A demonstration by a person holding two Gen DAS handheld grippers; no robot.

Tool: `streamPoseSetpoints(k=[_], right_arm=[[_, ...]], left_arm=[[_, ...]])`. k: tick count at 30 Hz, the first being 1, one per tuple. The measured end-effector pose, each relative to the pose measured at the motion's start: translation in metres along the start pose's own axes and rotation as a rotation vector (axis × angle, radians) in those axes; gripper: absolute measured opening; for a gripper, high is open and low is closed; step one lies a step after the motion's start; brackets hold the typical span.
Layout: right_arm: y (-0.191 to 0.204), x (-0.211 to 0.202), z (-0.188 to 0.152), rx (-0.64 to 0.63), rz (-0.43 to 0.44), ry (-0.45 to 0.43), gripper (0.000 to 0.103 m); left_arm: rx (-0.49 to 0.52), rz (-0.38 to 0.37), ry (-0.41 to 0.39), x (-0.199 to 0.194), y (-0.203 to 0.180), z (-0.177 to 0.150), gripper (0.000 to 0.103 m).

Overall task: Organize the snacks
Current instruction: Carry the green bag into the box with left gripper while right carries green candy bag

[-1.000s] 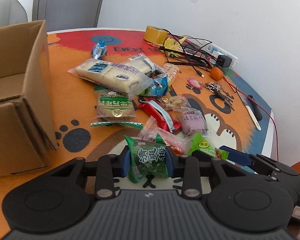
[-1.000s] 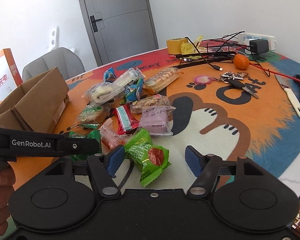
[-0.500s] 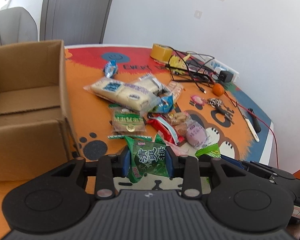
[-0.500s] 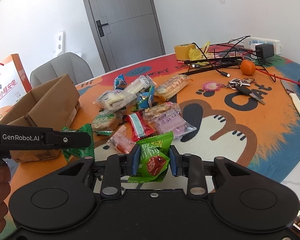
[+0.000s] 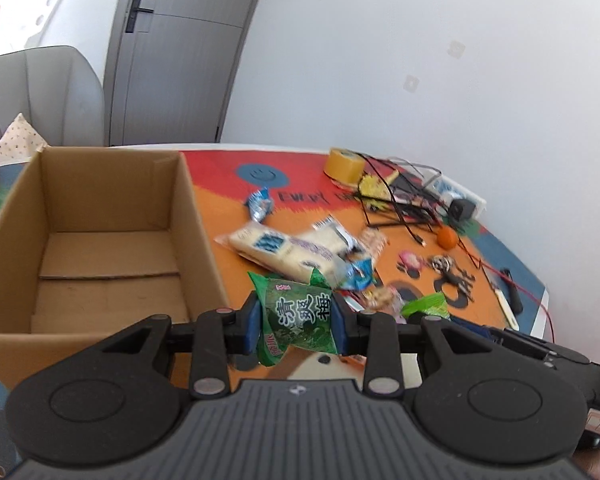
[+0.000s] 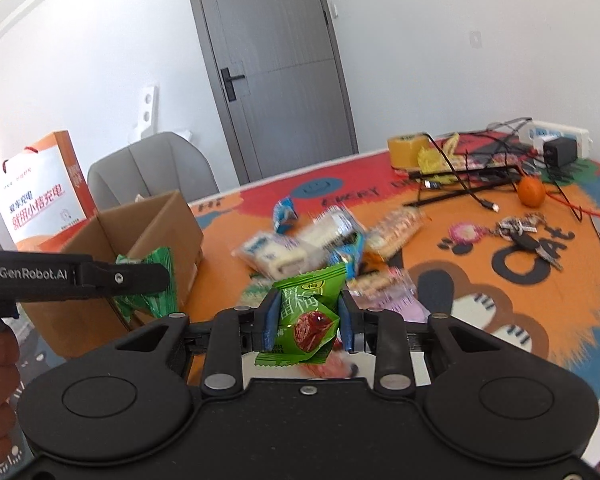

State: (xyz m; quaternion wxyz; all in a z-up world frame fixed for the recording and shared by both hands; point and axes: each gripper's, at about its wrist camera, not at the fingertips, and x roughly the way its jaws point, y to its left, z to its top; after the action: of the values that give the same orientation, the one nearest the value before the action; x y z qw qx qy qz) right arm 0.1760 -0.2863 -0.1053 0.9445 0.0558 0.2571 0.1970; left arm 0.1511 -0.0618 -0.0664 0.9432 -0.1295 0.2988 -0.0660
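Note:
My left gripper (image 5: 296,316) is shut on a dark green snack packet (image 5: 298,318), held in the air just right of the open cardboard box (image 5: 100,248). From the right wrist view the left gripper (image 6: 152,280) shows side-on with the same green packet (image 6: 152,300) beside the box (image 6: 140,248). My right gripper (image 6: 308,320) is shut on a light green packet with a red fruit picture (image 6: 308,320), lifted above the table. A pile of snack packets (image 5: 296,248) lies on the orange mat; it is blurred in the right wrist view (image 6: 300,248).
A tape roll (image 5: 344,166), tangled cables with a power strip (image 5: 456,196), an orange (image 5: 447,238), keys (image 5: 448,268) and a knife (image 5: 504,308) lie at the table's far right. A grey chair (image 6: 152,176) and an orange paper bag (image 6: 40,196) stand behind the box.
My right gripper closed on the light green packet and lifted it. My left gripper rose with the dark green packet and swung left, so the box's inside came into view.

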Motion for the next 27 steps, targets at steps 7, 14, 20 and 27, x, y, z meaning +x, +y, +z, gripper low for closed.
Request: streamPoseSetpoints(k=[7, 14, 20, 27], right_arm=[[0.022, 0.0, 0.02, -0.038, 0.035, -0.044, 0.031], [0.045, 0.0, 0.032, -0.055, 0.08, -0.077, 0.031], [0.066, 0.008, 0.035, -0.078, 0.114, -0.07, 0.031], [0.089, 0.021, 0.041, -0.094, 0.142, -0.066, 0.031]], left_arm=[[-0.02, 0.003, -0.048, -0.02, 0.013, 0.009, 0.034], [-0.043, 0.039, -0.101, -0.043, 0.031, 0.017, 0.034], [-0.068, 0.091, -0.126, -0.053, 0.054, 0.018, 0.034], [-0.113, 0.142, -0.125, -0.053, 0.082, 0.021, 0.034]])
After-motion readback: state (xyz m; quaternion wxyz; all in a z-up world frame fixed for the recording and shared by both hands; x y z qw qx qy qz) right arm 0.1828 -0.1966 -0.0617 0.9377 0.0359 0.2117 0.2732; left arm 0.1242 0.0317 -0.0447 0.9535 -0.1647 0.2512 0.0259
